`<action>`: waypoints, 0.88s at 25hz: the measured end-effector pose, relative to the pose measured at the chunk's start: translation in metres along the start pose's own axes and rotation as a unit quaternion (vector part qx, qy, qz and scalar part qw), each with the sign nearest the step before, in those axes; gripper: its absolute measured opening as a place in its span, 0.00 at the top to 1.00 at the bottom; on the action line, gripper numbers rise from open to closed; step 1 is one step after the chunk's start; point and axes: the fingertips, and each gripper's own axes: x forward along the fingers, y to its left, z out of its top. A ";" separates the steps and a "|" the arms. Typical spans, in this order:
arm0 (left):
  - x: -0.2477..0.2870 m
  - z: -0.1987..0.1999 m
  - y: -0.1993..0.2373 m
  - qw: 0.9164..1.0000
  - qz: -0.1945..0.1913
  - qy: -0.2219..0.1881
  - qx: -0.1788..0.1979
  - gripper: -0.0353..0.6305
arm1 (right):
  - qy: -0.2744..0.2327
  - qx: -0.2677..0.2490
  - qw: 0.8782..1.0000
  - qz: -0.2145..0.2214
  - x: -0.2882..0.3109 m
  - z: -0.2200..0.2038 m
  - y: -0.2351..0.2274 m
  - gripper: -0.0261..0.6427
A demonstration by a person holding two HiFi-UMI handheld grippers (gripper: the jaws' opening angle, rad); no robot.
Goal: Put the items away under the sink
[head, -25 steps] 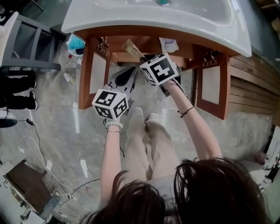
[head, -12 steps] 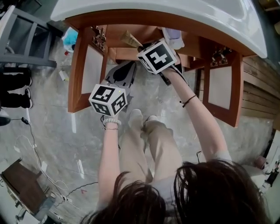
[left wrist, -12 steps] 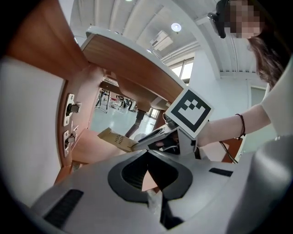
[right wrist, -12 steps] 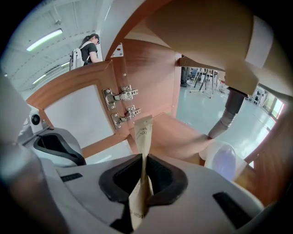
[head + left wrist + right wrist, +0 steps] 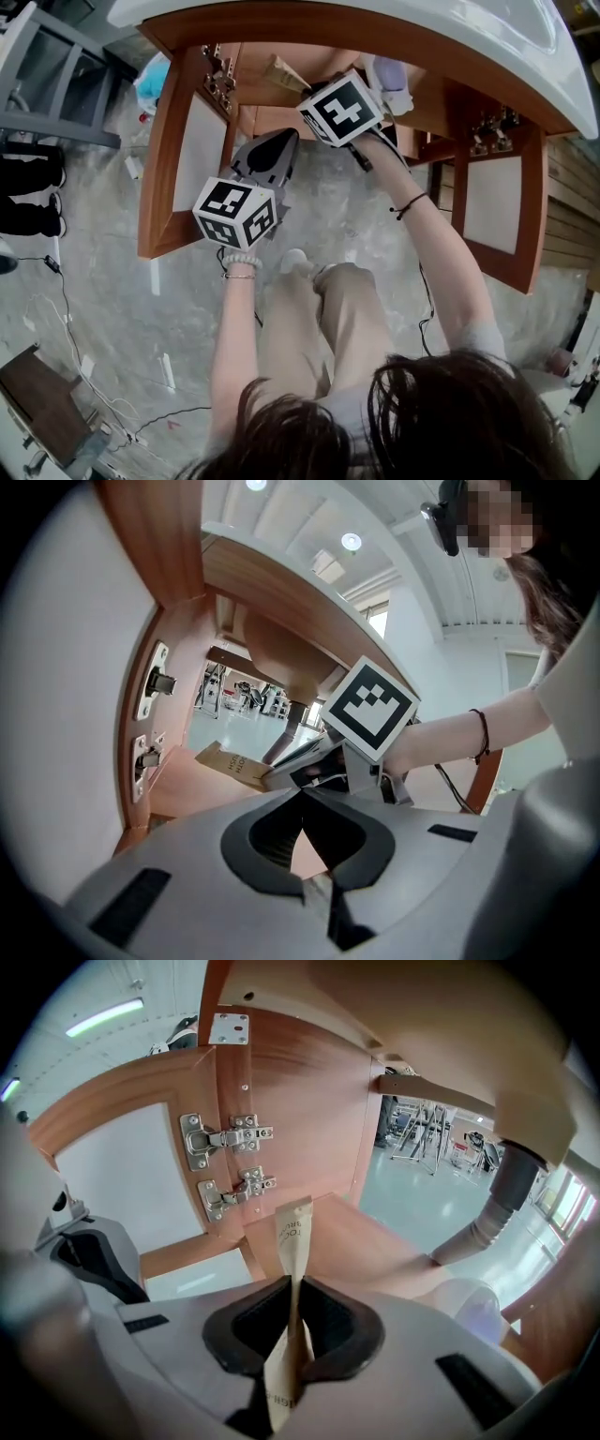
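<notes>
Right gripper [image 5: 292,1288]: jaws pinch a flat tan packet [image 5: 292,1227] edge-on. The packet pokes into the open cabinet under the sink [image 5: 562,80], above the wooden shelf [image 5: 361,1241] and near the door hinges [image 5: 230,1162]. Left gripper [image 5: 302,797]: jaws pressed together, nothing between them, at the cabinet's mouth.

Bright, even indoor light filled all three views. In the head view the glossy grey marbled floor [image 5: 94,216] carried pale streaks of glare at 8 o'clock. The white ceramic basin rim [image 5: 525,47] at 1 o'clock was nearly washed out. Round recessed ceiling lamps [image 5: 351,542] glowed at 12 o'clock in the left gripper view, and a long strip light [image 5: 103,1016] at 10 o'clock in the right gripper view. Both gripper views bowed strongly and had black corners. The right gripper [image 5: 292,1288] was soft at 6 o'clock, and its tan paper sachet [image 5: 292,1232] was sharper farther out.
</notes>
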 end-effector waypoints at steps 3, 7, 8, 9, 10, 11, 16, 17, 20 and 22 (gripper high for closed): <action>0.005 -0.002 0.005 1.000 -0.004 -0.007 0.006 0.95 | 0.000 -0.011 1.000 -0.006 0.010 0.002 -0.004 0.90; 0.011 -0.006 0.010 1.000 -0.008 -0.013 0.013 0.95 | 0.001 -0.033 0.999 -0.016 0.022 0.005 -0.011 0.90; 0.012 -0.007 0.011 1.000 -0.009 -0.015 0.014 0.95 | 0.001 -0.039 0.999 -0.019 0.025 0.006 -0.013 0.90; 0.013 -0.008 0.013 1.000 -0.009 -0.017 0.015 0.95 | 0.001 -0.044 0.999 -0.021 0.028 0.008 -0.014 0.90; 0.014 -0.008 0.014 1.000 -0.009 -0.018 0.016 0.95 | 0.000 -0.047 0.999 -0.023 0.030 0.009 -0.015 0.90; 0.015 -0.009 0.015 1.000 -0.010 -0.019 0.017 0.95 | -0.001 -0.050 0.998 -0.024 0.032 0.010 -0.017 0.90; 0.019 -0.009 0.020 0.999 -0.009 -0.025 0.020 0.95 | 0.010 -0.068 0.996 -0.048 0.038 0.010 -0.030 0.90; 0.020 -0.009 0.020 0.999 -0.008 -0.025 0.021 0.95 | 0.012 -0.070 0.996 -0.049 0.039 0.009 -0.031 0.90; 0.023 -0.009 0.020 0.999 -0.009 -0.027 0.024 0.95 | 0.015 -0.074 0.996 -0.052 0.042 0.008 -0.033 0.89; 0.024 -0.010 0.021 0.999 -0.010 -0.027 0.027 0.95 | 0.016 -0.079 0.995 -0.053 0.045 0.008 -0.034 0.89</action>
